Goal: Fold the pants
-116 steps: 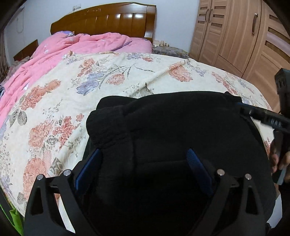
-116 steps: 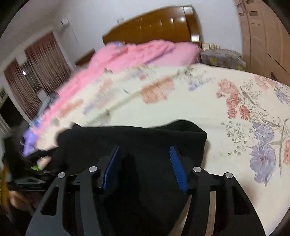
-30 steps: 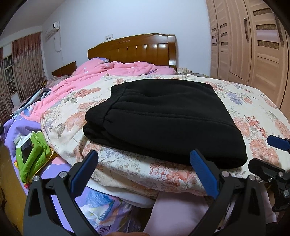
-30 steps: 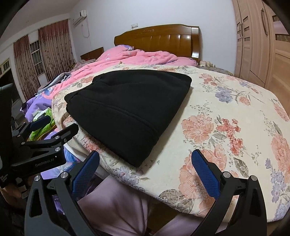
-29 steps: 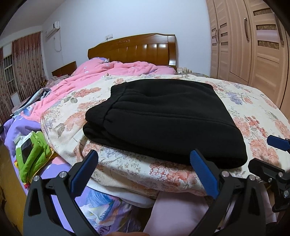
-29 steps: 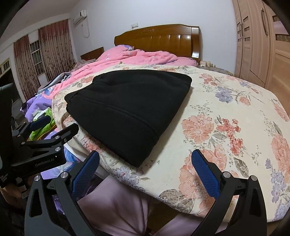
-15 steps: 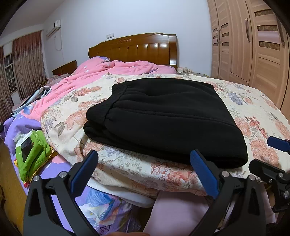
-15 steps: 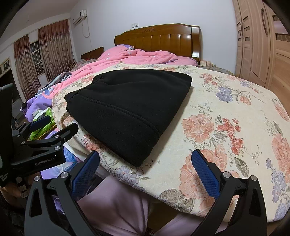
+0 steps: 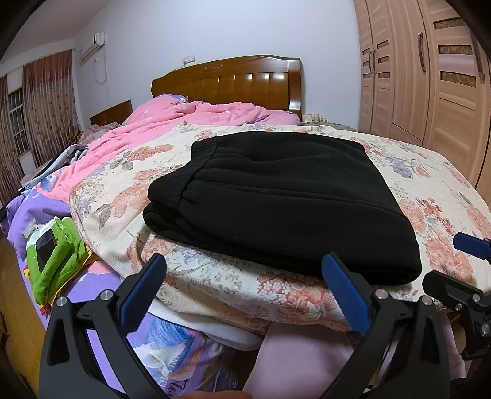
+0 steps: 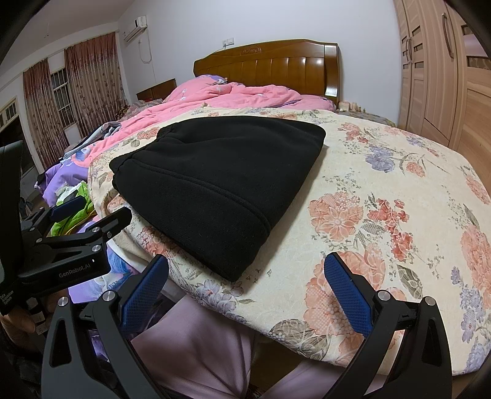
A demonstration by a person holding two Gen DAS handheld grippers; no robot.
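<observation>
"GenRobot.AI" stands in white on the left tool's (image 10: 76,214) black body; smaller lettering below it is unreadable.

A bedroom with pale walls (image 9: 214,27) holds a bed with a glossy wooden headboard (image 9: 233,81), a flowered cream bedspread (image 10: 383,196) and a rumpled pink quilt (image 9: 196,118). A tall light-wood wardrobe (image 9: 429,76) lines the right wall. On the left, reddish patterned curtains (image 10: 89,79) frame a barred window (image 10: 63,99), with an air conditioner (image 10: 135,29) mounted high above.
</observation>
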